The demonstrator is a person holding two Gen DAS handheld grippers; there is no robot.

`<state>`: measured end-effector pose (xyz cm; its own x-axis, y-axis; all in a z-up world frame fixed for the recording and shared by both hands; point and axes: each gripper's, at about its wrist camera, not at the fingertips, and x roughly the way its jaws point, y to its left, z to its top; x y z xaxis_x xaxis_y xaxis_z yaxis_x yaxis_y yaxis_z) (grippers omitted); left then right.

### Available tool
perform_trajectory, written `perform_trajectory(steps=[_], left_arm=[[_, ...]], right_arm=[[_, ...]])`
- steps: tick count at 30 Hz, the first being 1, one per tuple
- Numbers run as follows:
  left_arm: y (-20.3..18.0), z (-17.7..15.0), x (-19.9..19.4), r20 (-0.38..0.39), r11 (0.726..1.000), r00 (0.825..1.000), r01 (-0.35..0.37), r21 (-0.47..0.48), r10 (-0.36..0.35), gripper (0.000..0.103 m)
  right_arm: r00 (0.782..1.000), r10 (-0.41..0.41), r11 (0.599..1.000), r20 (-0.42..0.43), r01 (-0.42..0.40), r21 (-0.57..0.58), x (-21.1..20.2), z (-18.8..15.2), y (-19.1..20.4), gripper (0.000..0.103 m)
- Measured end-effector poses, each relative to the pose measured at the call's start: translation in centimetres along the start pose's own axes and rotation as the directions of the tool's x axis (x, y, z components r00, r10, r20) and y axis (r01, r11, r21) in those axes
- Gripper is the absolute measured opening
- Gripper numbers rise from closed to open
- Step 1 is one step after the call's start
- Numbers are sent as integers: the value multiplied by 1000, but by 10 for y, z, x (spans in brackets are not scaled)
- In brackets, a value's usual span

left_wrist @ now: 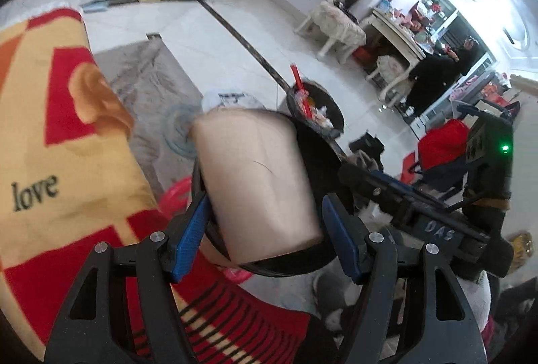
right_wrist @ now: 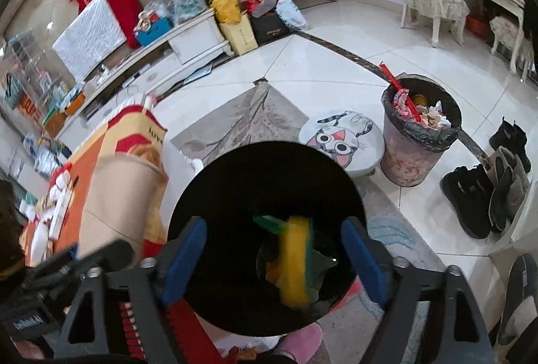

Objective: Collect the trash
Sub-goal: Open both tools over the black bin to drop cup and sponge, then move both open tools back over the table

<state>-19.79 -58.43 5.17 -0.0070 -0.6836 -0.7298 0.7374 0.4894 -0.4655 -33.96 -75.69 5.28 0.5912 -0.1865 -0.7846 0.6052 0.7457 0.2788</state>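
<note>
My left gripper (left_wrist: 265, 199) is shut on a beige cylindrical container (left_wrist: 255, 175), whose near end sits inside a black rim. The same container (right_wrist: 121, 196) shows at the left of the right wrist view. My right gripper (right_wrist: 273, 223) hangs open over the round mouth of a black container (right_wrist: 235, 196). A blurred yellow and green sponge (right_wrist: 296, 263) lies loose inside it, between the pads and touching neither. A floor trash bin (right_wrist: 420, 132) with a black liner stands beyond, heaped with wrappers and a red stick. The left wrist view shows this bin (left_wrist: 316, 112) too.
A round cat-face stool (right_wrist: 341, 137) stands beside the trash bin on a grey rug (right_wrist: 242, 115). Dark boots (right_wrist: 470, 196) line the floor at right. A red and yellow blanket (left_wrist: 50, 145) fills the left. A person in black (left_wrist: 433, 81) stands far off by a table and chairs (right_wrist: 433, 7).
</note>
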Motion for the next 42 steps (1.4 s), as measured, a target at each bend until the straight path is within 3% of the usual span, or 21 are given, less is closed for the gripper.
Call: perform_trajectory(steps=[8, 13, 20, 32, 35, 42], left_arm=[[11, -8, -13, 7, 996, 996, -85, 3, 85, 68], [29, -15, -30, 42, 984, 983, -180, -5, 181, 68], [53, -22, -55, 82, 965, 962, -259, -38, 261, 68], [111, -50, -123, 121, 914, 909, -384, -131, 399, 68], [133, -58, -146, 127, 894, 890, -417, -167, 439, 68], [199, -67, -212, 145, 818, 822, -498, -288, 551, 68]], right_arm=[[999, 3, 1000, -39, -4, -17, 7, -10, 5, 84], [998, 10, 999, -58, -13, -49, 12, -17, 17, 84], [996, 32, 995, -77, -39, -89, 17, -26, 44, 84], [980, 130, 965, -150, -160, -209, 37, -52, 139, 84], [970, 163, 945, -183, -207, -252, 43, -62, 173, 84], [949, 211, 897, -235, -283, -339, 52, -81, 242, 84]])
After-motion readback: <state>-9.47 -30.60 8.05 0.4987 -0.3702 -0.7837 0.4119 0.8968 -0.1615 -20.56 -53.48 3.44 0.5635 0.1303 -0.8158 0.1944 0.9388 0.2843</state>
